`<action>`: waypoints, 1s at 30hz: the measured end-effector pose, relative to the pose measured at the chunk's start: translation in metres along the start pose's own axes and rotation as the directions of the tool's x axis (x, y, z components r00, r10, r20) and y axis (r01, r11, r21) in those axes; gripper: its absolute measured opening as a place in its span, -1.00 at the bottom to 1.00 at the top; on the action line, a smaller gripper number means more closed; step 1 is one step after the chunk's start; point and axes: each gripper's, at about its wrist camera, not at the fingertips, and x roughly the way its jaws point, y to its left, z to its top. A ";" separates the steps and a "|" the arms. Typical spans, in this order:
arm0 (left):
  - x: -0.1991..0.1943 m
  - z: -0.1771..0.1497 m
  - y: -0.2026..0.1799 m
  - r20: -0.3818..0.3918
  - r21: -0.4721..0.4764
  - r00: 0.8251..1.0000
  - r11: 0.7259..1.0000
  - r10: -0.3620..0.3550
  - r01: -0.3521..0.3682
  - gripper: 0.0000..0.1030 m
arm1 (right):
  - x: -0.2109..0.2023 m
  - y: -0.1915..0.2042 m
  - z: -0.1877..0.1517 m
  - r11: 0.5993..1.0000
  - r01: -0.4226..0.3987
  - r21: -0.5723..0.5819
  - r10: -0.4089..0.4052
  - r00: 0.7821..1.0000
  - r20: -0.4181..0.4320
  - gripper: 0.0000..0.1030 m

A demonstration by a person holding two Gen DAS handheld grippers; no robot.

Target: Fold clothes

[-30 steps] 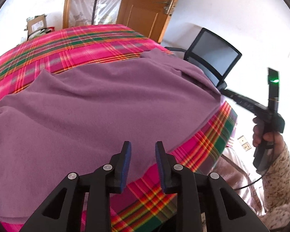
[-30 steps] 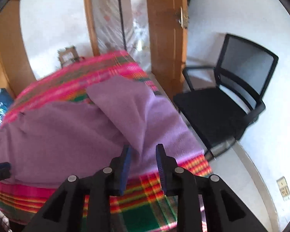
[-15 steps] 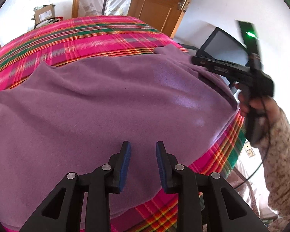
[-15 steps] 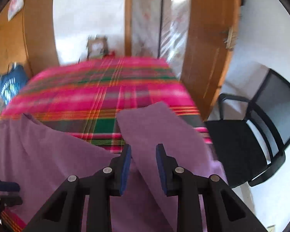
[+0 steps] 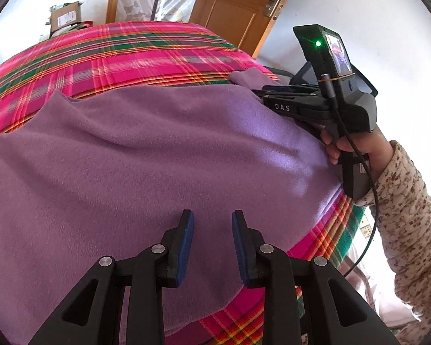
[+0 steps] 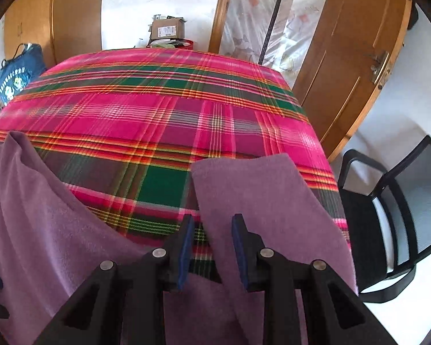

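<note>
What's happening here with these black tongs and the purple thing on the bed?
A person is folding a purple fleece garment spread on a pink plaid bedcover, with a gripper in each hand. The left gripper hovers open above the garment's near edge. The right gripper hovers open over a sleeve. Nothing is folded yet.

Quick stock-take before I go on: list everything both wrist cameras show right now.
garment: one, purple, spread on the bed, a sleeve stretched out on its right side
bedspread: one, pink-green plaid, under the garment
chair: one, black, right of the bed
door: one, wooden, beyond the bed
box: one, brown cardboard, behind the bed
bag: one, dark blue, far left
left gripper: black, open above the garment
right gripper: black, open over the sleeve
hand: one, floral sleeve, holding the right gripper
</note>
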 end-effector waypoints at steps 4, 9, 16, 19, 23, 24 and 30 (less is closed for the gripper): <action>0.000 -0.001 -0.001 0.003 0.000 1.000 1.000 0.005 -0.005 -0.45 | -0.001 -0.006 0.000 0.999 0.013 0.038 -0.013 1.000 0.003 -0.90; 0.000 -0.002 -0.004 0.003 0.002 1.000 1.000 0.020 -0.020 -0.45 | -0.019 -0.026 -0.003 0.993 0.017 0.115 -0.024 0.998 0.059 -0.92; 0.001 -0.004 -0.006 0.007 0.000 0.999 0.999 0.034 -0.034 -0.45 | -0.060 -0.073 -0.009 0.967 0.010 0.254 -0.050 0.988 0.149 -0.92; 0.001 -0.004 -0.008 0.006 -0.001 0.999 0.999 0.038 -0.038 -0.45 | -0.077 -0.094 -0.021 0.950 0.030 0.310 -0.088 0.980 0.176 -0.92; 0.002 -0.003 -0.010 0.004 0.002 0.999 0.999 0.047 -0.047 -0.45 | -0.091 -0.126 -0.033 0.919 0.055 0.390 -0.140 0.972 0.192 -0.92; 0.002 -0.003 -0.011 0.004 0.002 0.999 0.999 0.049 -0.049 -0.45 | -0.094 -0.133 -0.036 0.912 0.059 0.406 -0.149 0.970 0.194 -0.92; 0.004 -0.002 -0.013 0.003 0.002 0.998 0.998 0.055 -0.055 -0.45 | -0.105 -0.163 -0.061 0.864 0.108 0.492 -0.224 0.957 0.183 -0.92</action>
